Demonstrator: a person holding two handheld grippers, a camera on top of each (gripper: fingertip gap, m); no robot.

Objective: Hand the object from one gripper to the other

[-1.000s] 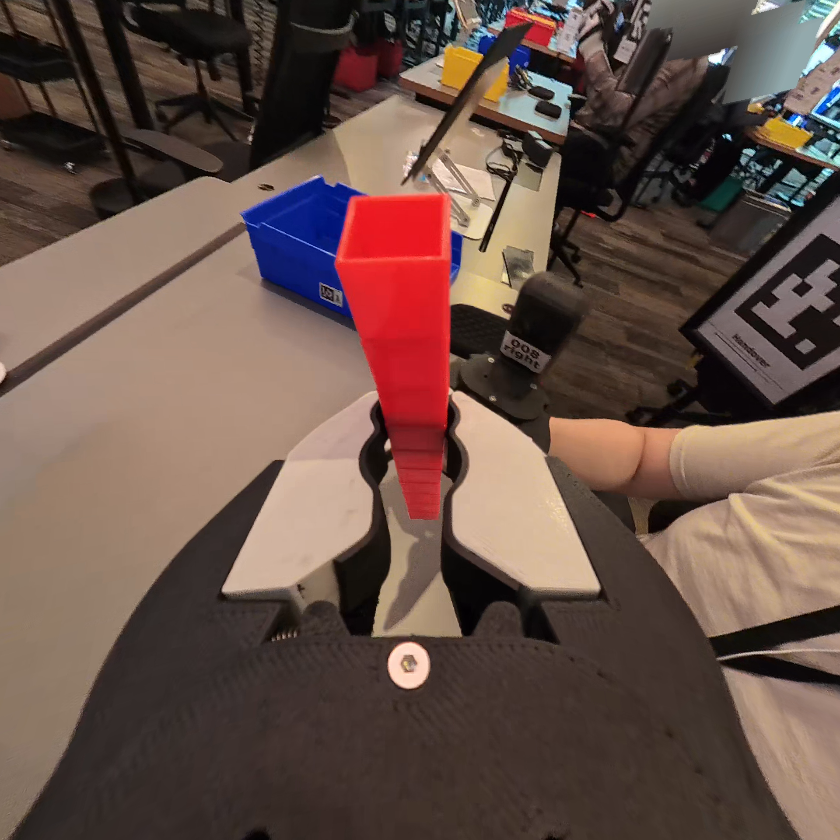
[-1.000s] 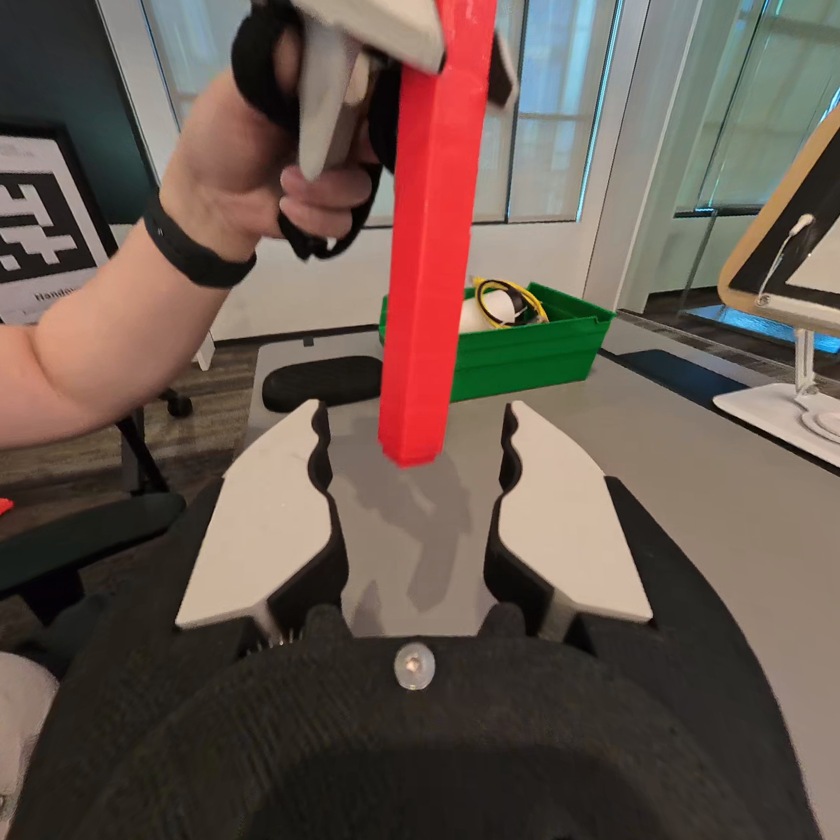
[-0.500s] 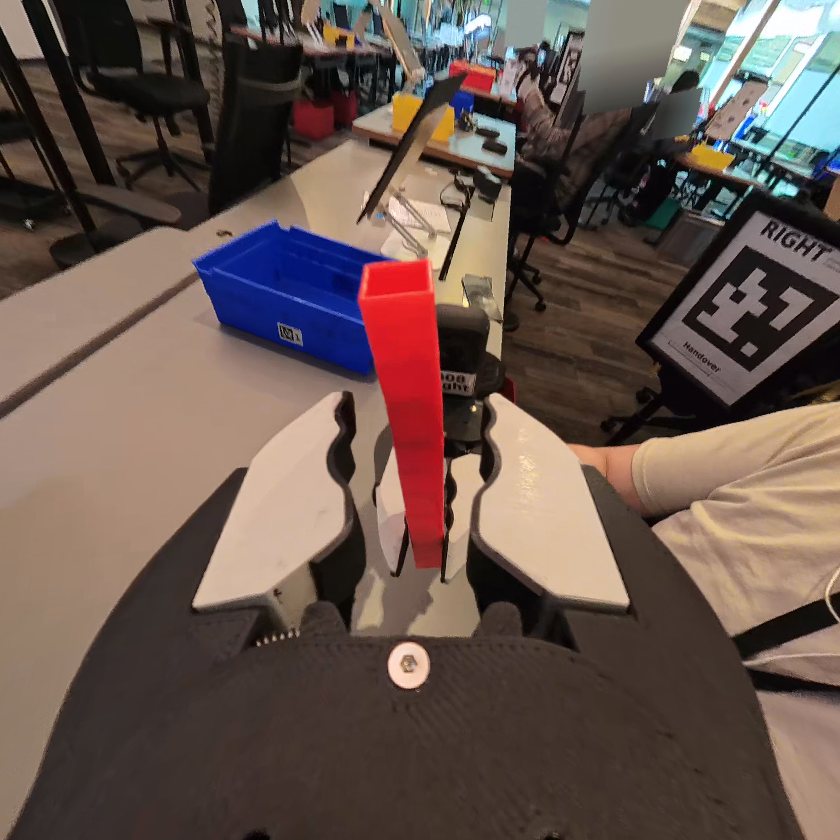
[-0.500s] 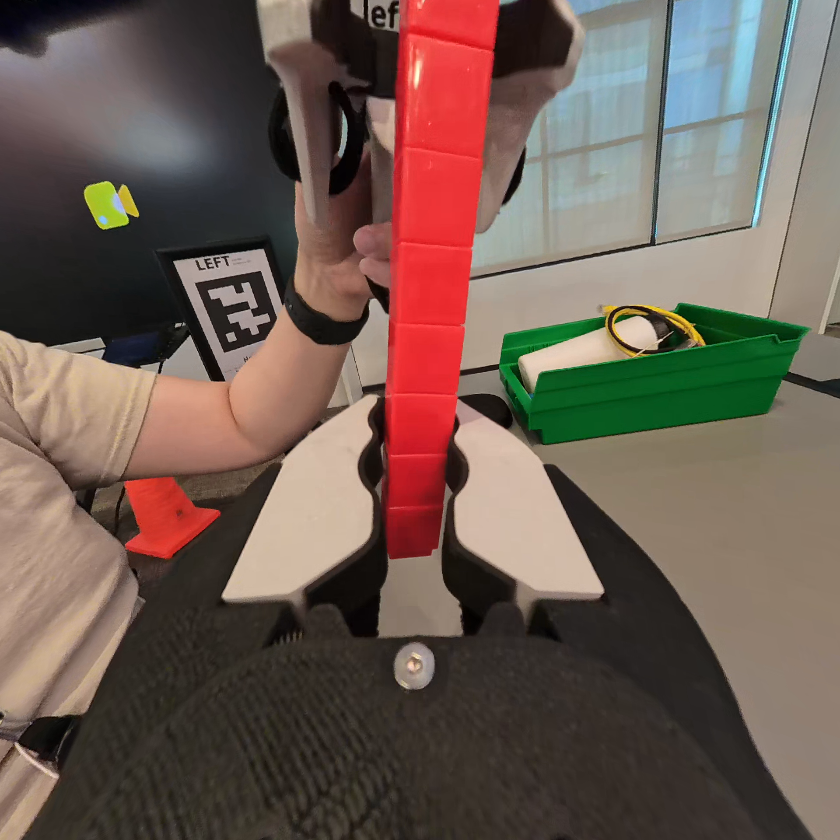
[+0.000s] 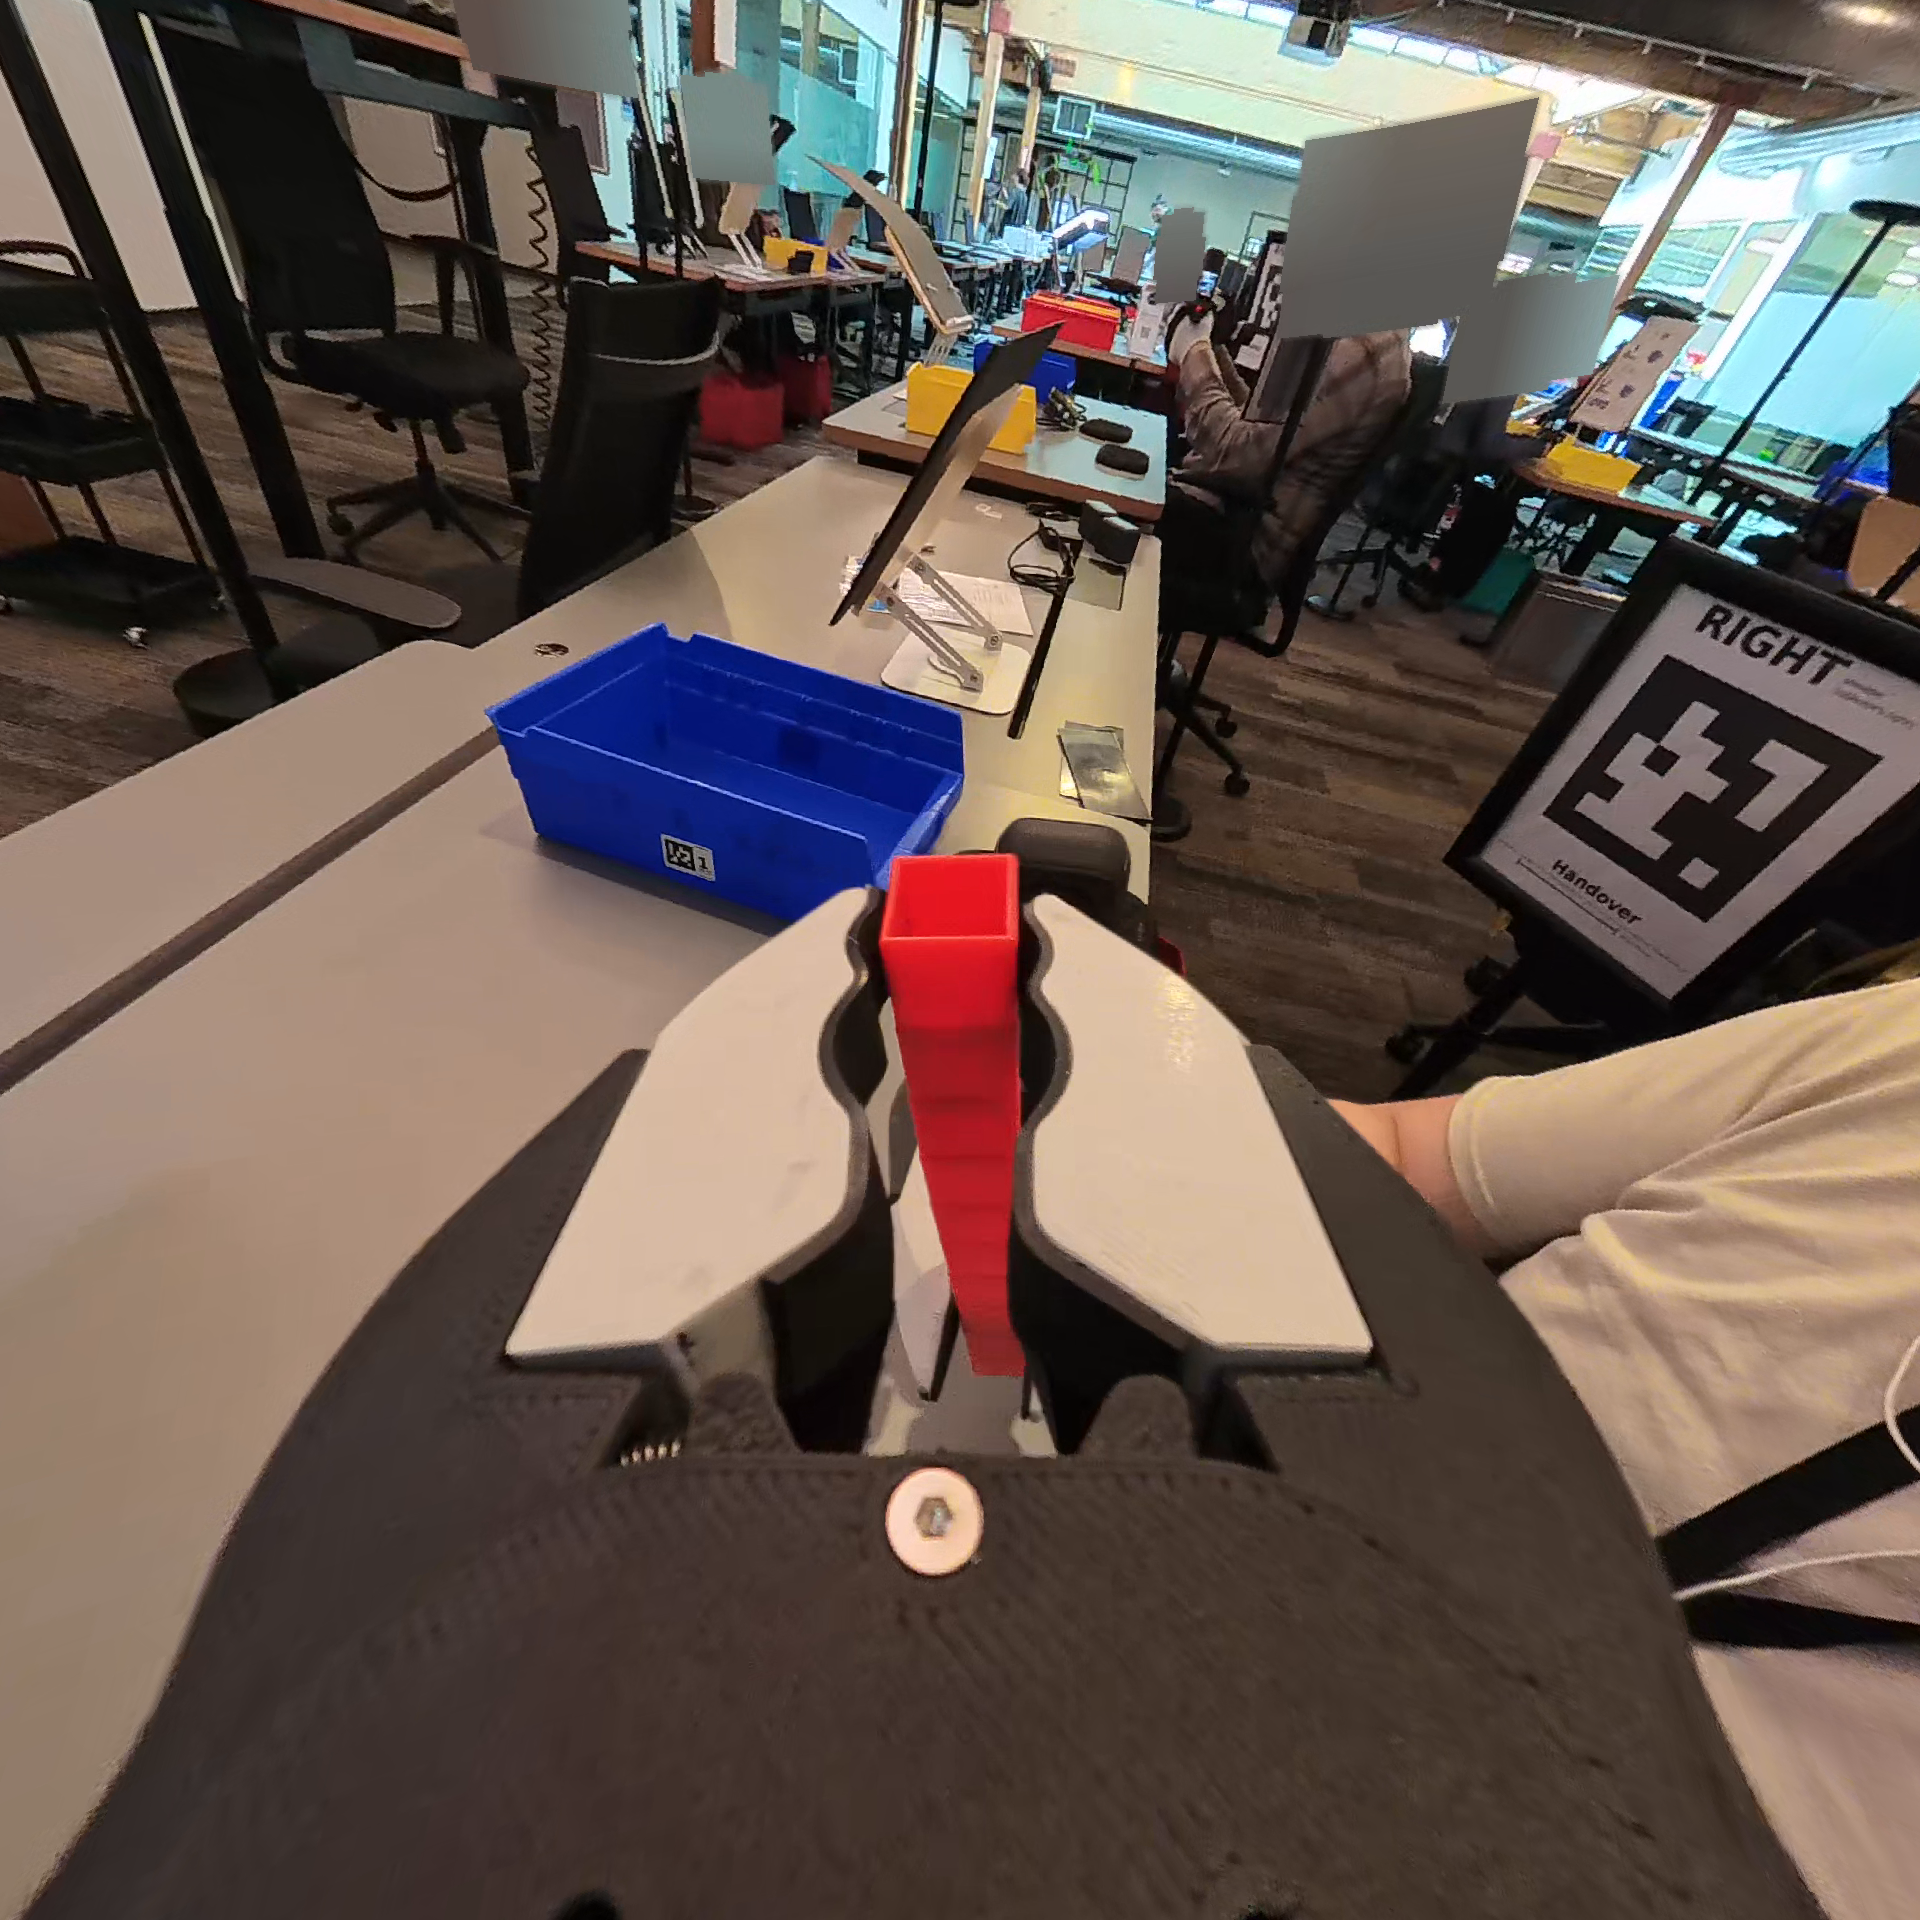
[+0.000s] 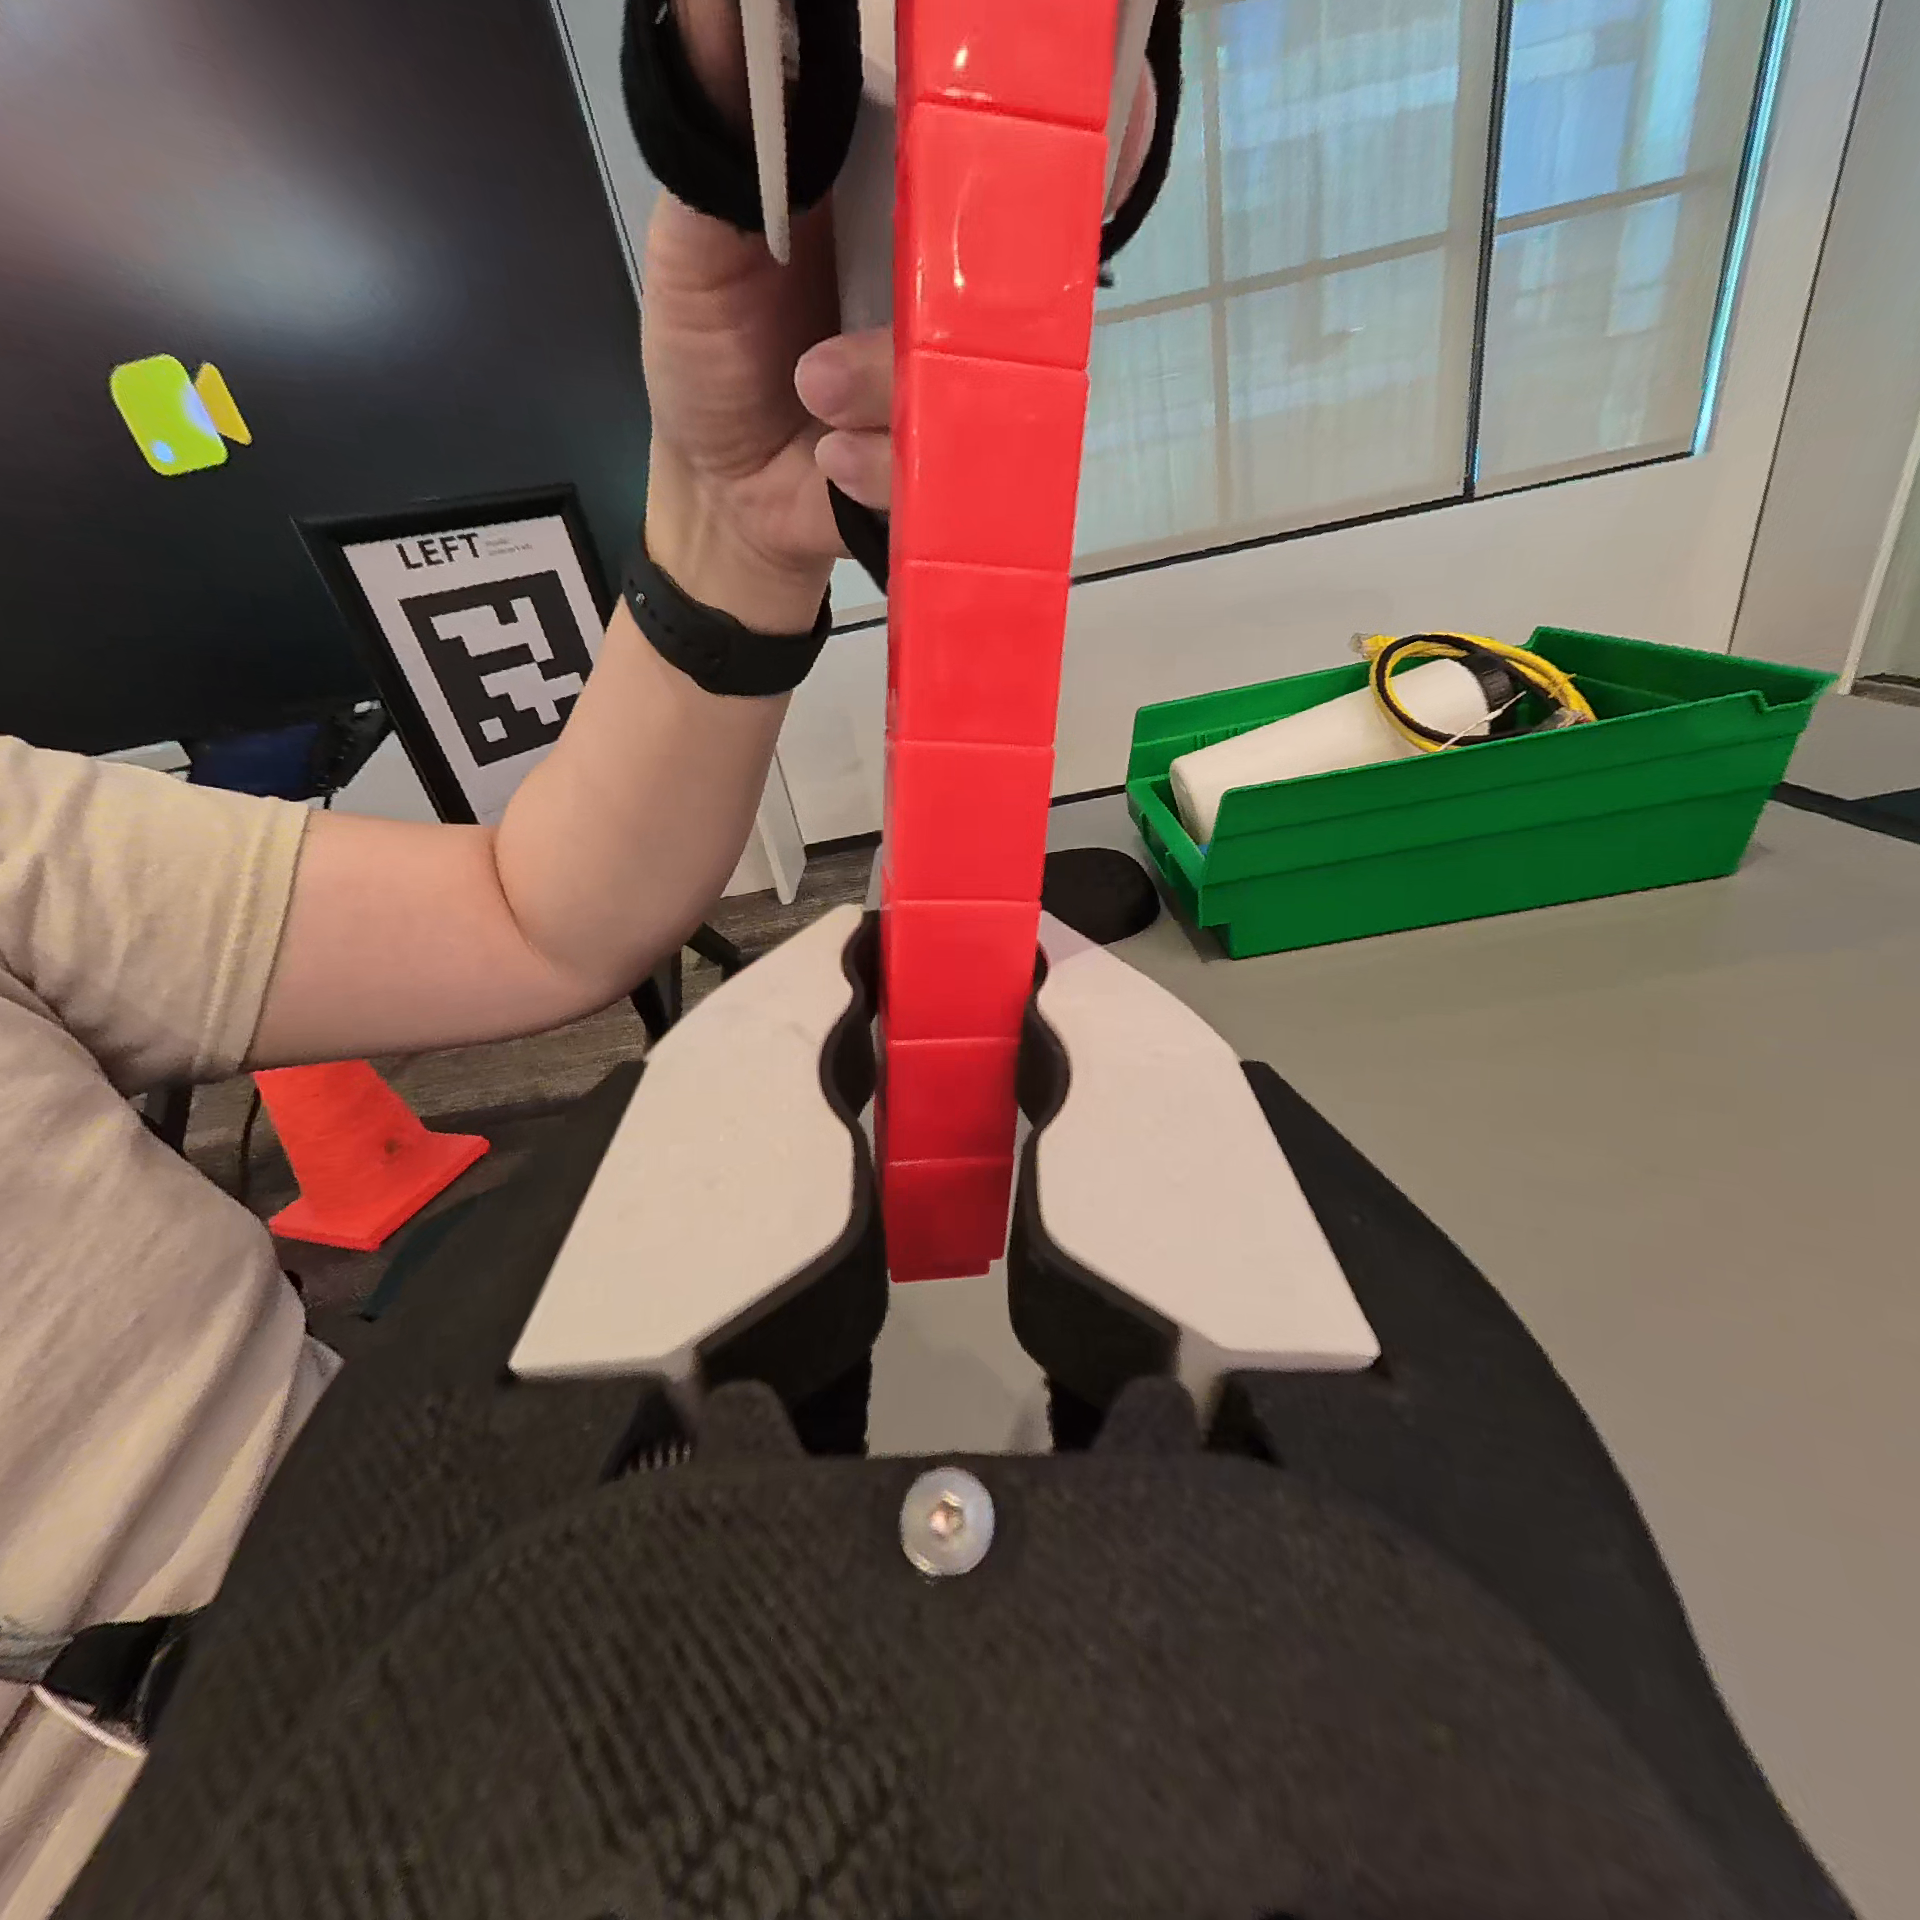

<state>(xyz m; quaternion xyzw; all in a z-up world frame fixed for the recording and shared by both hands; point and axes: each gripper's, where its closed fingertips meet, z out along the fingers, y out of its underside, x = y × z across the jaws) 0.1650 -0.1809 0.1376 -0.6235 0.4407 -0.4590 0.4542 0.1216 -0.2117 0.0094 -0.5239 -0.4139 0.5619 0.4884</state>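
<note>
A long red square bar, hollow at its top end, stands upright between both grippers. My left gripper has its fingers closed against the bar near the open top end. My right gripper is shut on the bar's lower end, and the bar rises out of the top of the right wrist view. There the left gripper's fingers flank the bar, held by a hand with a black wristband. The right gripper's black handle shows just behind the bar in the left wrist view.
An empty blue bin sits on the grey table ahead. A green bin with a white roll and yellow cable sits at the right. A tilted tablet stand, framed marker signs and an orange cone stand around. The left gripper's tips are roughly 15 cm from the right gripper's.
The right gripper shut on the bar's lower end. The left gripper opened, slid toward the bar's top end, and its fingers have now closed in on the bar again.
</note>
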